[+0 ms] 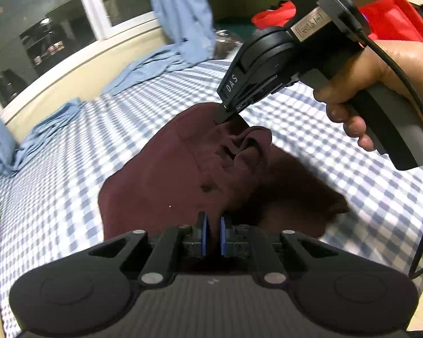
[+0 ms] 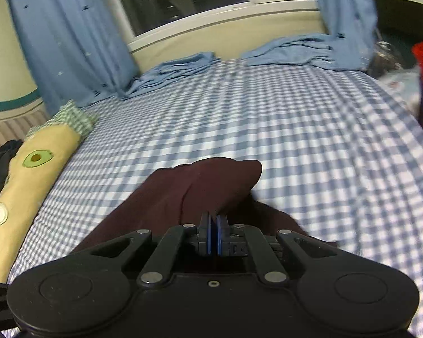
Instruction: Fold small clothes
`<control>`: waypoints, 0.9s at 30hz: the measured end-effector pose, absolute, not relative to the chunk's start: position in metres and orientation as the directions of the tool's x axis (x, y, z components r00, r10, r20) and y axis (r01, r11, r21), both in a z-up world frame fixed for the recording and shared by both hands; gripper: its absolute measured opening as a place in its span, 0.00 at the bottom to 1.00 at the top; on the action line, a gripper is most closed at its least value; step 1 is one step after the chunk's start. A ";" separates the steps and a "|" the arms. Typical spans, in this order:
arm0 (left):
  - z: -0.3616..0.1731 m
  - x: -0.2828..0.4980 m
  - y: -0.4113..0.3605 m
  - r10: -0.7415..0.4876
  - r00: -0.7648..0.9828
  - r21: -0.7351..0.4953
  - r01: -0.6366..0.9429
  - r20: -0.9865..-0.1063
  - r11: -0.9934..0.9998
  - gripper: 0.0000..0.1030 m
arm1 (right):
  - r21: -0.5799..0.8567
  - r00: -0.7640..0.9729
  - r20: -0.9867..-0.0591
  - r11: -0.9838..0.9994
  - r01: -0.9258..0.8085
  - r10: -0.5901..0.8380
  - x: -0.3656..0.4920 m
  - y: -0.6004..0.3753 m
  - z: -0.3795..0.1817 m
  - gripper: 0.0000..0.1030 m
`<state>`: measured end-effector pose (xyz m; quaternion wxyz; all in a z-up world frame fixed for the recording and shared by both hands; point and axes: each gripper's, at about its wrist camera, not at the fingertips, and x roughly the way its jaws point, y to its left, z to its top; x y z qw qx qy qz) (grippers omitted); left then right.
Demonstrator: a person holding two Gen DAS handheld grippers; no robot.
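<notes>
Garment [image 1: 166, 180] on bedsheet [image 1: 70, 155], bolster [image 2: 28, 174] left.

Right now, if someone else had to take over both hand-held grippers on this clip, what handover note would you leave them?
Left hand-held gripper: shut on the near edge of the maroon garment.
Right hand-held gripper: shut on a bunched, lifted fold of the same garment, toward its far side.
The garment lies spread on the blue checked bedsheet, partly raised where the right gripper pinches it.
Done: both edges gripped, a fold seems under way.
Left: carry the lifted part over, lay it flat, release, finish folding. The pillow sits to the left, clear of the work.
</notes>
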<state>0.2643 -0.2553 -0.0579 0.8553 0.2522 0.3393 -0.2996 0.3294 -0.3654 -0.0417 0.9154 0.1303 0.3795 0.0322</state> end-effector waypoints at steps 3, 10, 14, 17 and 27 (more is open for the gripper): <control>-0.067 0.264 -0.268 -0.361 0.561 0.212 0.712 -0.745 0.669 0.08 | 0.255 0.705 -0.698 0.964 0.077 0.128 0.319 -0.385 -0.045 0.03; -0.093 0.271 -0.297 -0.353 0.496 0.191 0.754 -0.794 0.629 0.08 | 0.255 0.643 -0.760 0.952 0.170 0.089 0.308 -0.416 -0.077 0.03; -0.101 0.267 -0.306 -0.353 0.465 0.165 0.763 -0.812 0.626 0.08 | 0.255 0.618 -0.782 0.946 0.201 0.080 0.300 -0.426 -0.094 0.03; -0.102 0.262 -0.310 -0.351 0.465 0.169 0.765 -0.813 0.622 0.10 | 0.245 0.596 -0.799 0.946 0.211 0.074 0.295 -0.430 -0.105 0.03; -0.058 0.231 -0.280 -0.353 0.557 0.170 0.681 -0.752 0.712 0.40 | 0.271 0.566 -0.819 0.933 0.238 0.094 0.295 -0.437 -0.129 0.04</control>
